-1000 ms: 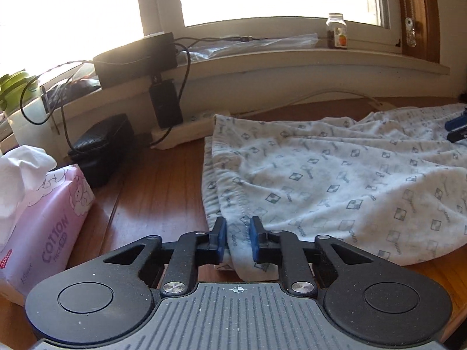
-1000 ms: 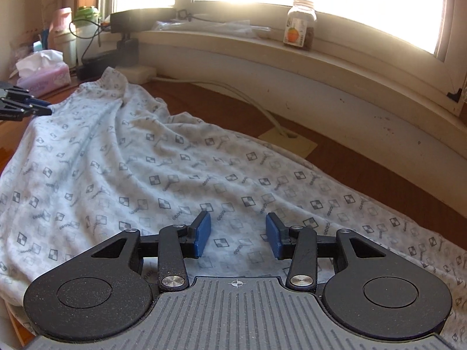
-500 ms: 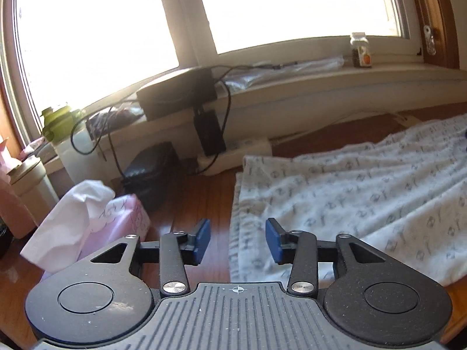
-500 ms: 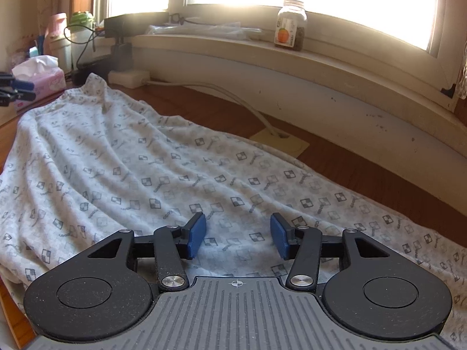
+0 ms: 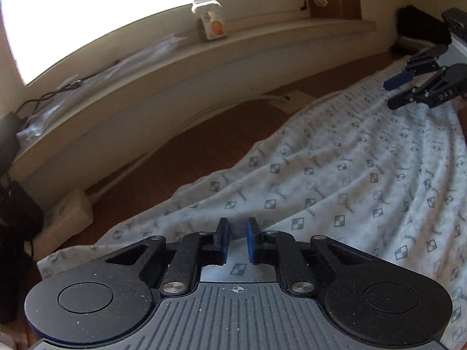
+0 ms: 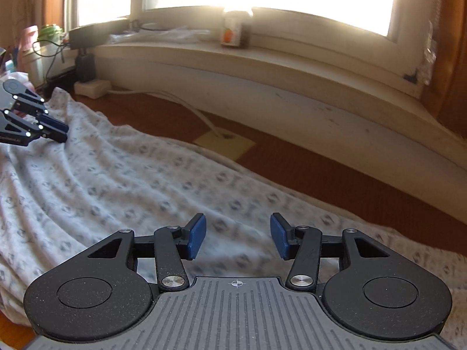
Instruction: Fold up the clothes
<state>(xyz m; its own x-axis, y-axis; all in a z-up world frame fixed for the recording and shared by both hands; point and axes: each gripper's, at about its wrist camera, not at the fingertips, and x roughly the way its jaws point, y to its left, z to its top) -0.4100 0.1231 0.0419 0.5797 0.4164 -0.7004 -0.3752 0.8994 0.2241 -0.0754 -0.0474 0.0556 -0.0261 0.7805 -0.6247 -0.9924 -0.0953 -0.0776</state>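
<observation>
Cloth covers most of the brown wooden surface (image 5: pixel 204 143) in both wrist views: a white garment (image 5: pixel 350 180) printed with small grey squares lies spread and rippled below the window sill (image 5: pixel 204 58), one edge running along the bare wood. The left gripper (image 5: pixel 238 240) points down at a slant over the garment's near end, and its jaws are closing, the blue pads (image 5: pixel 224 239) now only a narrow gap apart; a slight ridge of cloth shows in that gap, but whether the pads already pinch it cannot be told. Seen from the right wrist view, this same gripper (image 6: pixel 59 132) hangs low over the garment's far left part, its tips just above or on the cloth. The right gripper (image 6: pixel 238 239) also tilts downward above the garment (image 6: pixel 146 180), its jaws standing well apart with nothing between them but the cloth lying underneath. From the left wrist view it (image 5: pixel 392 93) hovers over the garment's far right end, fingers spread. A small jar (image 5: pixel 210 22) with an orange label stands on the sill, and a white power strip (image 5: pixel 65 218) sits on the wood beside the garment's left edge.
</observation>
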